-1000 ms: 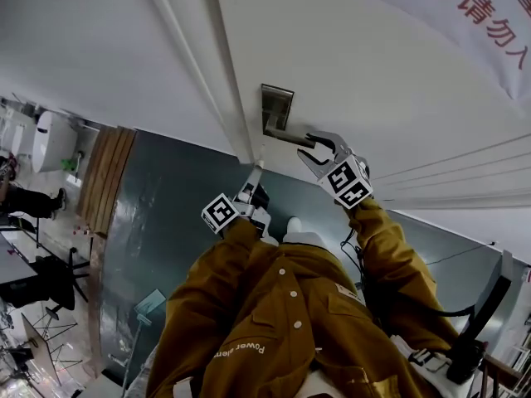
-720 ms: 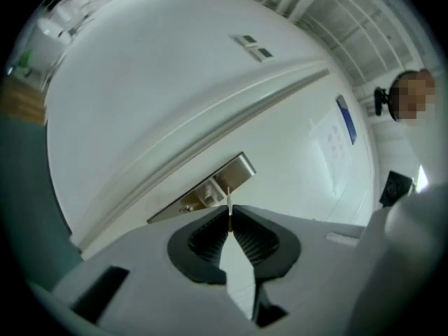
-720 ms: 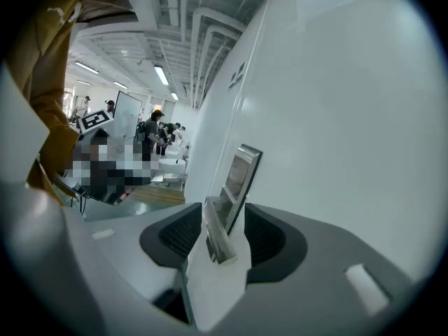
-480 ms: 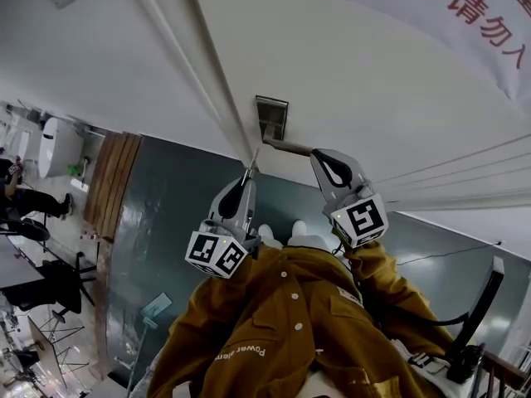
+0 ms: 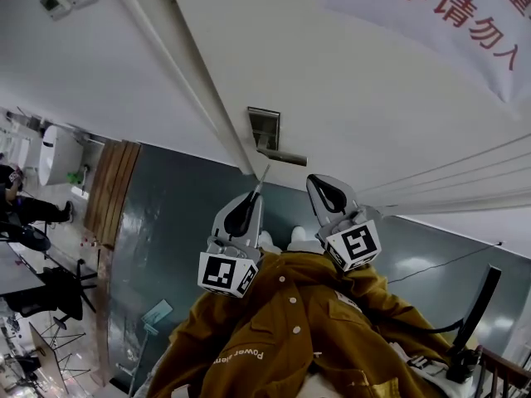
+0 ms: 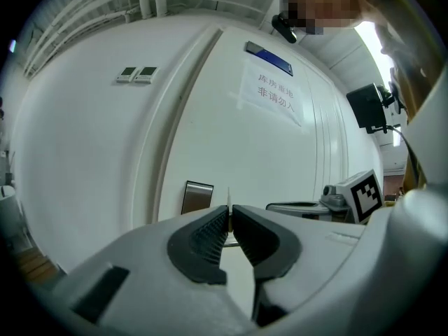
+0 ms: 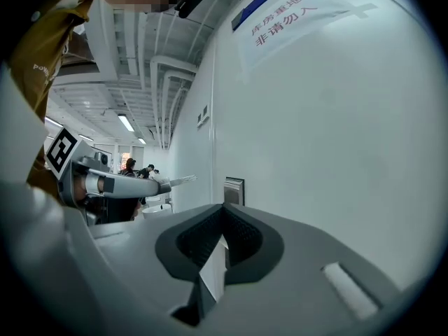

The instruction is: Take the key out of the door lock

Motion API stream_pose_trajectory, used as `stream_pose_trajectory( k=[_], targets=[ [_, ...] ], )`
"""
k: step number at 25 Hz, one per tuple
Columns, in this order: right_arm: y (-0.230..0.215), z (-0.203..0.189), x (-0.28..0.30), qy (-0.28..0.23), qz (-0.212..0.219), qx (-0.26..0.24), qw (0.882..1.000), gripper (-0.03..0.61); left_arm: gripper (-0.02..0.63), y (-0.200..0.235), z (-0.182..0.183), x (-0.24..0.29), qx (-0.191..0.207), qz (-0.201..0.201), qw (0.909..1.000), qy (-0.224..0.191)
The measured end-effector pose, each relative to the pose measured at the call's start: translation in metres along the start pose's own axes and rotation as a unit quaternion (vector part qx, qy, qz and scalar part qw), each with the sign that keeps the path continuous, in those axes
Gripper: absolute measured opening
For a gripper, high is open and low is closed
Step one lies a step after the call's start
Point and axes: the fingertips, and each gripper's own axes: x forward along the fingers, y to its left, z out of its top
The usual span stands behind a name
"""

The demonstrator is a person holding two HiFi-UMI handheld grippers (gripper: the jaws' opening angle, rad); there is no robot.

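The left hand-held gripper (image 6: 229, 219) is pinching what appears to be the key (image 6: 228, 196), just clear of the lock plate (image 5: 264, 128), so removal is finishing. The right hand-held gripper (image 7: 222, 219) is pressed together, empty. Next move: carrying the key away from the door (image 5: 373, 98).

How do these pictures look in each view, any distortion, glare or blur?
Head view: the straight edges of the white door bow, and it is evenly lit with no glare. Left gripper view: strong fisheye with dark corners; the ceiling light is washed out. Right gripper view: same fisheye and dark corners; the strip lights glow, and the lock plate stays clear.
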Motion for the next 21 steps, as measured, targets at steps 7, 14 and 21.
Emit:
stream_pose_trajectory(
  k=[7, 14, 21],
  targets=[
    [0.0028, 0.0013, 0.0023, -0.005, 0.011, 0.002, 1.0, 0.005, 0.025, -0.0015, -0.0031, 0.0016, 0.006, 0.004, 0.9999, 0.011],
    [0.0033, 0.0011, 0.0032, -0.004, 0.016, 0.001, 1.0, 0.005, 0.025, -0.0045, -0.0059, 0.0069, 0.009, 0.006, 0.9998, 0.014],
    [0.0091, 0.0069, 0.0022, -0.008, 0.012, 0.0, 1.0, 0.005, 0.025, -0.0036, -0.0041, 0.0003, 0.012, 0.005, 0.9998, 0.017]
  ],
)
